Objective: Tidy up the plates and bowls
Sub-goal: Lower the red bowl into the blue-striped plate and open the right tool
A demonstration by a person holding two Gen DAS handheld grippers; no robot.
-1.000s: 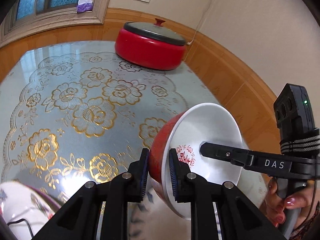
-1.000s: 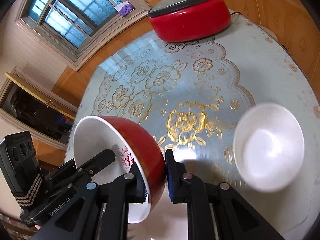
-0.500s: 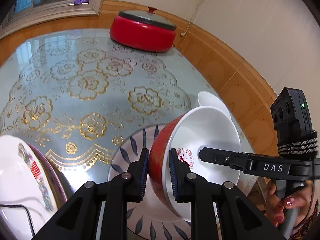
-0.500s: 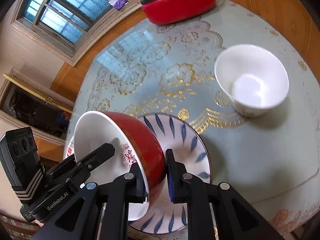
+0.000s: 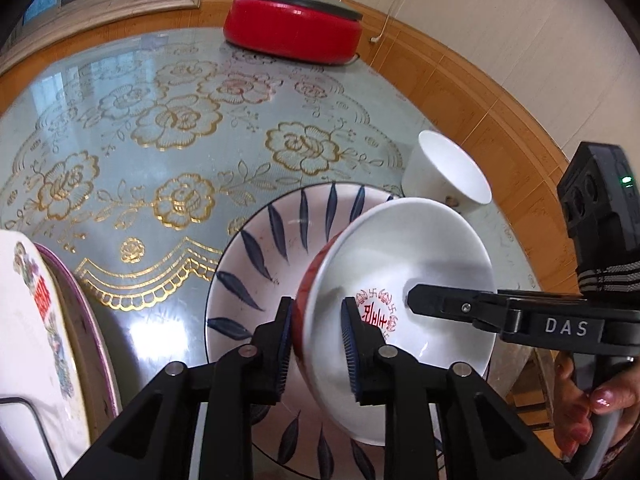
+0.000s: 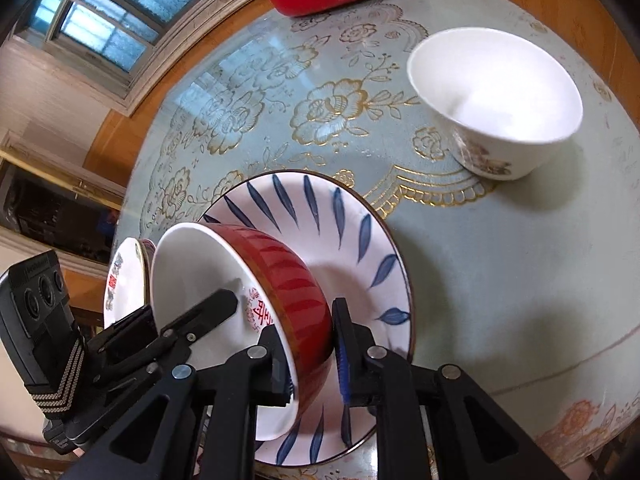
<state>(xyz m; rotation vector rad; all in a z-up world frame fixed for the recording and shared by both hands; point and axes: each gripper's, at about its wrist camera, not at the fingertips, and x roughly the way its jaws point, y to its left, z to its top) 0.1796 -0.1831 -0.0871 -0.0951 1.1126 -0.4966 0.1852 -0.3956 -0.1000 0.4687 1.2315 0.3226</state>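
A red bowl (image 5: 400,280) with a white inside and red characters hangs tilted just above a white plate with blue leaves (image 5: 256,272). My left gripper (image 5: 316,344) is shut on one side of its rim. My right gripper (image 6: 312,352) is shut on the opposite side of the red bowl (image 6: 288,276), over the blue-leaf plate (image 6: 360,248). A plain white bowl (image 6: 496,100) stands on the table beyond the plate, and shows in the left wrist view (image 5: 444,168) too.
A red electric pot with a grey lid (image 5: 292,28) stands at the far side of the round table (image 5: 120,128). A stack of flower-patterned plates (image 5: 36,320) sits at the near left. The wood-panelled wall (image 5: 480,92) runs close behind.
Both grippers have carried the red bowl back and down over the blue-leaf plate. The white bowl and the plate stack came into the left wrist view.
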